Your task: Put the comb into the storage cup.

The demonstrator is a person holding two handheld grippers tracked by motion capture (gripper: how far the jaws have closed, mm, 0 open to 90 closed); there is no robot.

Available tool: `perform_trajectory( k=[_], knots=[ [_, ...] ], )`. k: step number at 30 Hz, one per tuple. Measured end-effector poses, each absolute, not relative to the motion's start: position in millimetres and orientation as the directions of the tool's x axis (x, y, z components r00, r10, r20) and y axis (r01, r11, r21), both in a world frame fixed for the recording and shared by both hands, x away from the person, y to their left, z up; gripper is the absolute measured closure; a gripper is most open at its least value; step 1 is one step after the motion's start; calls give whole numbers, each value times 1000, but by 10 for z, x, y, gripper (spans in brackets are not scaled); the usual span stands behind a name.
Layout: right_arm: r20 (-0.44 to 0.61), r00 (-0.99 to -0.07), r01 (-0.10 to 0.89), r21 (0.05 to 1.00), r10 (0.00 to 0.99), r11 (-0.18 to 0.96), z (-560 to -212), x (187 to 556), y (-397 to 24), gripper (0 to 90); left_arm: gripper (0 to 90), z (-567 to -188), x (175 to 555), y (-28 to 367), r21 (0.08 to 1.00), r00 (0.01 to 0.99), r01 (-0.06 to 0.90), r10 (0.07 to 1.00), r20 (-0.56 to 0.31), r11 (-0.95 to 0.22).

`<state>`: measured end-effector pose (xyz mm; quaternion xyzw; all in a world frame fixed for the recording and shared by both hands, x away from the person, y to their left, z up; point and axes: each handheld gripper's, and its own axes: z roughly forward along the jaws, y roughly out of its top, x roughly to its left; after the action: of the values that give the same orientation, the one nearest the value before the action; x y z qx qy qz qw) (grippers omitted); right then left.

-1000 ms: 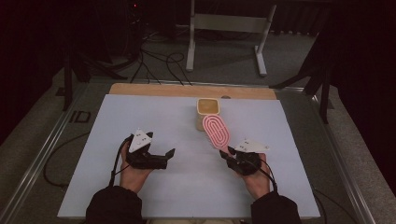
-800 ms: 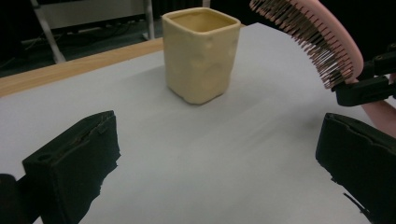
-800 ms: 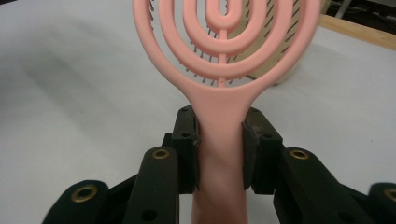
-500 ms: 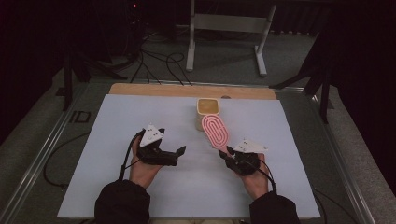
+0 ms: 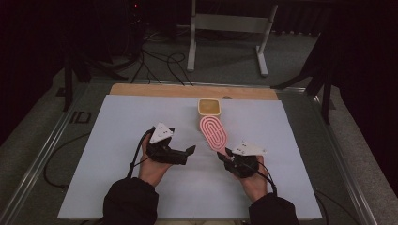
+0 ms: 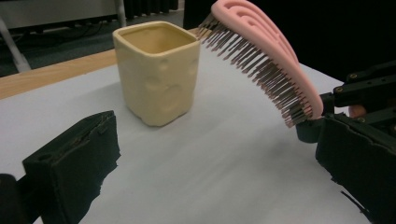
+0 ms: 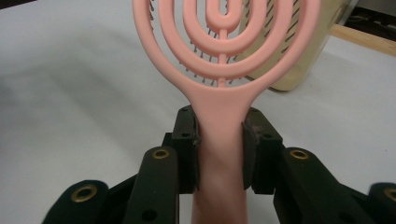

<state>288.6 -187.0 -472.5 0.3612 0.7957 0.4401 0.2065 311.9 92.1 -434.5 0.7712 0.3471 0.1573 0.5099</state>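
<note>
A pink hairbrush (image 5: 213, 132) with an open looped back is lifted off the table, its head slanting toward a cream square cup (image 5: 209, 107). My right gripper (image 7: 220, 144) is shut on the brush handle (image 7: 219, 140), both pads pressed against its sides. From the left gripper view the brush (image 6: 261, 56) shows its dark bristles facing down, with the cup (image 6: 158, 70) standing upright behind it. My left gripper (image 5: 190, 151) is open, holds nothing, and points right toward the brush from the table's middle. Its jaws stand wide apart in its own view (image 6: 219, 172).
A white sheet (image 5: 117, 140) covers the table, with a wooden strip (image 5: 155, 90) along the far edge. Metal rails (image 5: 42, 159) frame the table. Behind it stand a metal frame (image 5: 230, 28) and floor cables (image 5: 155, 61).
My left gripper has moved right and a little toward the far side, closer to the brush. The right gripper and the brush have stayed where they were.
</note>
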Motion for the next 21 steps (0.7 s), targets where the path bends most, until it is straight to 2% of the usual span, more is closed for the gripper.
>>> perform_trajectory(
  k=[21],
  knots=[
    [-5, -657, 383, 859, 754, 339, -4717, 2867, -1851, 696, 16, -4336, 3210, 474, 884, 749, 398, 643, -159, -245]
  ],
)
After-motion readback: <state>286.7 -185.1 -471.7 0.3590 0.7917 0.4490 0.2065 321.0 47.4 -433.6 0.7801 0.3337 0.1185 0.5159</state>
